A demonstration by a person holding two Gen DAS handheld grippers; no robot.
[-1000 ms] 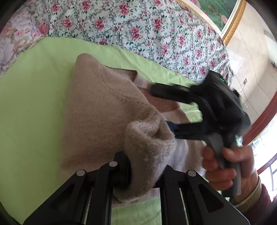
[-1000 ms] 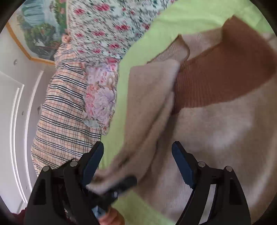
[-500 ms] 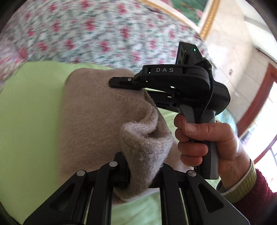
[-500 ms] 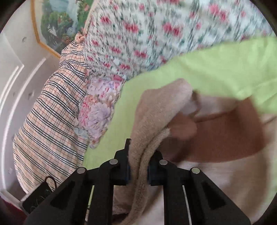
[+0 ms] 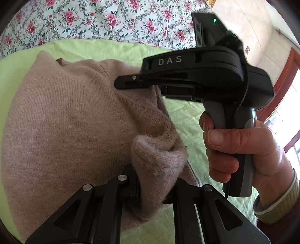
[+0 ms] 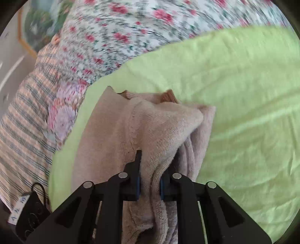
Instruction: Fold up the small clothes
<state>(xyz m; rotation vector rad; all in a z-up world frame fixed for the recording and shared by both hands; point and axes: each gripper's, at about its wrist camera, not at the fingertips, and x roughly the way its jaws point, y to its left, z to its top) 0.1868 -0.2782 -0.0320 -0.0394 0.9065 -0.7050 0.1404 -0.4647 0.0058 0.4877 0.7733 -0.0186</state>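
On the bed, a lime-green sheet (image 5: pixel 187 116) spreads over the mattress, its far edge meeting a floral quilt (image 5: pixel 105 16) that runs out of the frame at the top; in the right wrist view that quilt and a striped plaid blanket (image 6: pixel 20 131) past the sheet's left edge are smeared by motion blur, so their patterns are hard to read. A beige knitted sweater (image 5: pixel 61 120) lies on the sheet towards its far edge, partly folded over on itself, and its lower part is cut off behind the gripper frames in both views. A sliver of ribbed brown collar (image 6: pixel 168 96) peeks out at the sweater's far end, the rest of it buried under the fold. The right gripper (image 5: pixel 123 84) is clamped on a bunched fold of the sweater, its lower finger hidden behind the knit in the left wrist view, and the person's right hand (image 5: pixel 241 148) wraps the handle, the sleeve cuff cropped at the picture's edge. The left gripper (image 5: pixel 155 185) pinches a thick cuff-like roll of the same sweater, its pads hidden by the wool.
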